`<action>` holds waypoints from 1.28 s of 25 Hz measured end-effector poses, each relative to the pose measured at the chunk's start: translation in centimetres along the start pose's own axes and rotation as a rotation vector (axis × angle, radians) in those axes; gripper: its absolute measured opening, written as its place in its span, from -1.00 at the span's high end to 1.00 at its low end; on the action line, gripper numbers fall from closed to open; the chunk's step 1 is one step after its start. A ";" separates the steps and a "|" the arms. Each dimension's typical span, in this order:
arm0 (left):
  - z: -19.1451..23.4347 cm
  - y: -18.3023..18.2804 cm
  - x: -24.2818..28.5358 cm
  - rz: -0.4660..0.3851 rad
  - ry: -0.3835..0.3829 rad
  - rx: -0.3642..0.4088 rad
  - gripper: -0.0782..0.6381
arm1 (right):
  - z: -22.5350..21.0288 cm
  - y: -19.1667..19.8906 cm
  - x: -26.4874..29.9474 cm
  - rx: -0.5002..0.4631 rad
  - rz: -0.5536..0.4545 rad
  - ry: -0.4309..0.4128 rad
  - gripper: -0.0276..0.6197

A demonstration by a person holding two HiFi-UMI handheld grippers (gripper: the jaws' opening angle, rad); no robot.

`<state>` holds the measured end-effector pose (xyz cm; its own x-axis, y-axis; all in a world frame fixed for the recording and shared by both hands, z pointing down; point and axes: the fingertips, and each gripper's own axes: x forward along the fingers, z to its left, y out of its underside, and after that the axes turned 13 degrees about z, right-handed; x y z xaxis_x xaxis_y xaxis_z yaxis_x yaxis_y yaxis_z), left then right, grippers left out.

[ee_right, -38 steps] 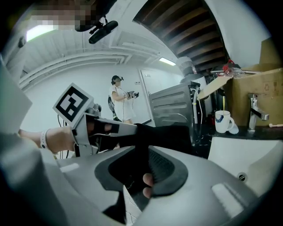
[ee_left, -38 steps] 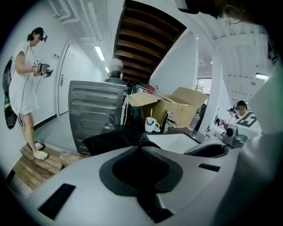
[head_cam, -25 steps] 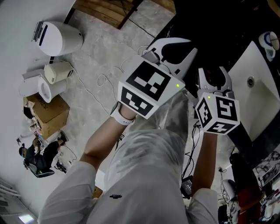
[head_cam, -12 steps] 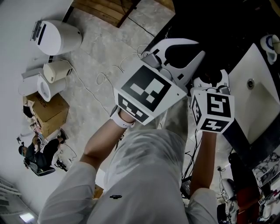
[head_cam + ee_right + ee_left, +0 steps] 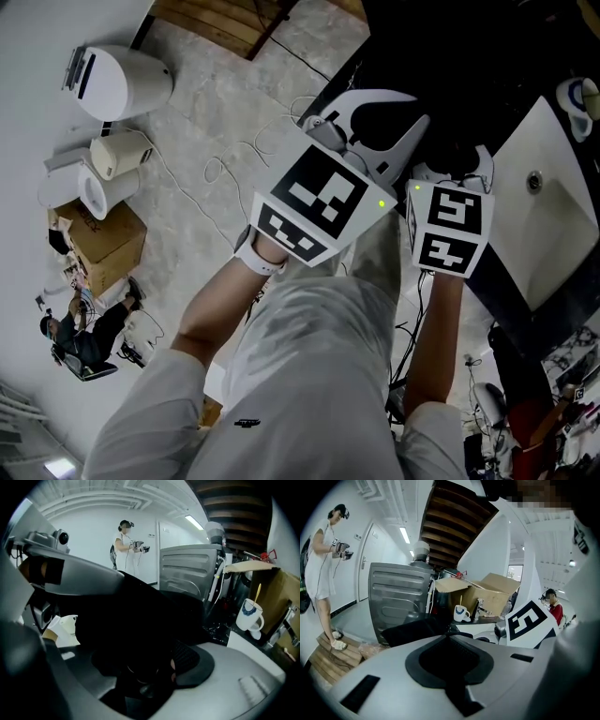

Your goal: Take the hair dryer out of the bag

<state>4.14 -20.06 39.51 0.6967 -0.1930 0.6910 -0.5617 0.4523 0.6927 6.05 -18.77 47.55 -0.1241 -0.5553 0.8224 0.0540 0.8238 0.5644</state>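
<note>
We find the left gripper (image 5: pixel 449 635) with its fingers pressed together at the near rim of the black bag (image 5: pixel 415 631); we cannot confirm whether a fold of fabric is caught between them. The right gripper (image 5: pixel 452 169) has just been opening. Its fingers stand spread wide with the dark mass of the bag between them, and they are not visibly pressing on anything. The hair dryer cannot be told apart from that darkness; we judge it to lie inside the bag, not yet lifted. In our assessment the step in hand is the reach. The spread fingers should enter the mouth and straddle the dryer's body or handle rather than loose fabric. They should close only once something firm sits between them, while the left gripper steadies the rim. Clearance is tight. The two grippers work just beside each other, so the right has little room toward the left. The white sink (image 5: pixel 553 225) lies just right of the bag, with a mug (image 5: pixel 248 613) near its far corner. The lift is best taken straight up and toward the person, where room is open.
</note>
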 end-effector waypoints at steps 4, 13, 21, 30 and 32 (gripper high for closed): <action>0.9 0.4 0.7 0.017 -0.005 -0.011 0.72 | -0.5 0.4 1.1 0.033 0.042 -0.021 0.11; 1.1 -1.5 0.9 -0.079 0.019 -0.016 0.72 | 0.3 3.5 2.9 0.128 0.134 -0.106 0.10; 1.2 -0.7 1.4 -0.047 0.038 -0.058 0.72 | 0.3 2.6 4.6 0.154 0.149 -0.144 0.10; 2.1 0.5 1.1 -0.016 0.021 -0.065 0.72 | 0.6 1.4 3.4 0.314 0.046 -0.342 0.31; 2.1 0.2 0.8 -0.020 0.015 -0.066 0.72 | 0.8 0.6 2.4 0.344 -0.003 -0.356 0.32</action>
<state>3.64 -21.94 40.63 0.7140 -0.1896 0.6739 -0.5179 0.5047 0.6907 5.02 -19.51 49.87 -0.4578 -0.5332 0.7114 -0.2692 0.8457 0.4607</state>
